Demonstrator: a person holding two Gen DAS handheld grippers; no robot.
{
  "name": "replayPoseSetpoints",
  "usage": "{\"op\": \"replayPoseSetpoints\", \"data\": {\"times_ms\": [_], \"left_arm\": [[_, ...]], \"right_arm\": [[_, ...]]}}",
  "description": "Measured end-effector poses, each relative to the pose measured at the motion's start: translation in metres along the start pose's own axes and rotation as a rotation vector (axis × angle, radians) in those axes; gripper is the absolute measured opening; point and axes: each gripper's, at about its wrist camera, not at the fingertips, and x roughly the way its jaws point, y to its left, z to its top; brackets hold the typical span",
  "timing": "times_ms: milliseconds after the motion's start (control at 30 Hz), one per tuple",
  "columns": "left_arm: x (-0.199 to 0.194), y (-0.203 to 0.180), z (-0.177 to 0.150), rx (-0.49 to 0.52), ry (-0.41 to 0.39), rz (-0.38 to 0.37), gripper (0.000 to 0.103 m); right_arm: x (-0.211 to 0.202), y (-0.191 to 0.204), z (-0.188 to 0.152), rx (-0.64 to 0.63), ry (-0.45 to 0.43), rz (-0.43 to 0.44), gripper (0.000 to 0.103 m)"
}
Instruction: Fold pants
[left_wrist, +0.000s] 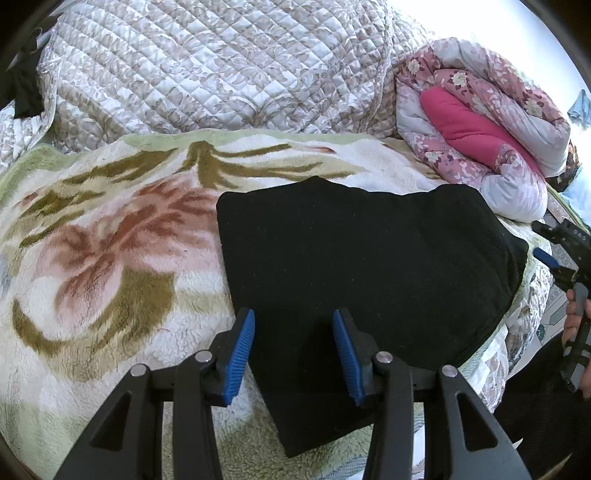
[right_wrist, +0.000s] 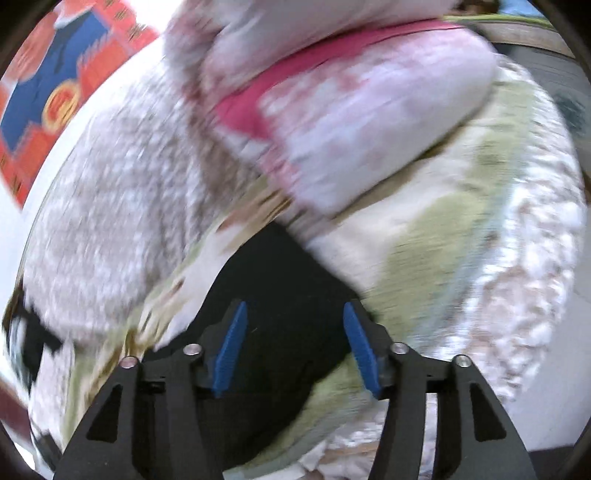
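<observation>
Left gripper (left_wrist: 293, 350), jaws half apart and holding nothing, hovers over the near edge of the pants (left_wrist: 369, 266), a folded black bundle on the blanket (left_wrist: 110, 258); right gripper (left_wrist: 554, 262) sits beyond their right edge. Right wrist view, blurred: right gripper (right_wrist: 295, 343) open, empty, above the pants (right_wrist: 280, 280). Risk, as judged: pads brushing the cloth could drag the fold open.

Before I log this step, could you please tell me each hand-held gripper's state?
Left hand-held gripper: open, empty, over the black pants.
Right hand-held gripper: open, holding nothing.
</observation>
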Motion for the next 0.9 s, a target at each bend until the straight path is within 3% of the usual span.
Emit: {"op": "replayPoseSetpoints", "data": {"times_ms": [200,500,633,667,733,800,900], "left_arm": [[0.0,0.0,0.0,0.004,0.001,0.003,0.047],[0.0,-0.001,0.0,0.004,0.001,0.003,0.047],[0.001,0.0,0.0,-0.003,0.002,0.001,0.047],[0.001,0.001,0.0,-0.005,0.002,0.001,0.047],[0.001,0.002,0.001,-0.011,0.004,0.001,0.047],[-0.001,0.004,0.003,-0.022,0.002,0.0,0.047],[-0.007,0.009,0.005,-0.049,-0.008,0.001,0.047]], "right_arm": [[0.025,-0.016,-0.012,0.128,0.2,0.093,0.062],[0.038,-0.009,-0.007,0.132,0.135,0.17,0.064],[0.049,0.003,-0.003,0.059,0.123,0.169,0.061],[0.058,0.006,-0.002,0.038,0.146,0.148,0.06],[0.071,0.006,-0.003,0.026,0.184,0.116,0.039],[0.072,0.007,-0.003,0.016,0.19,0.109,0.024],[0.062,0.022,-0.002,-0.053,0.158,0.123,0.021]]}}
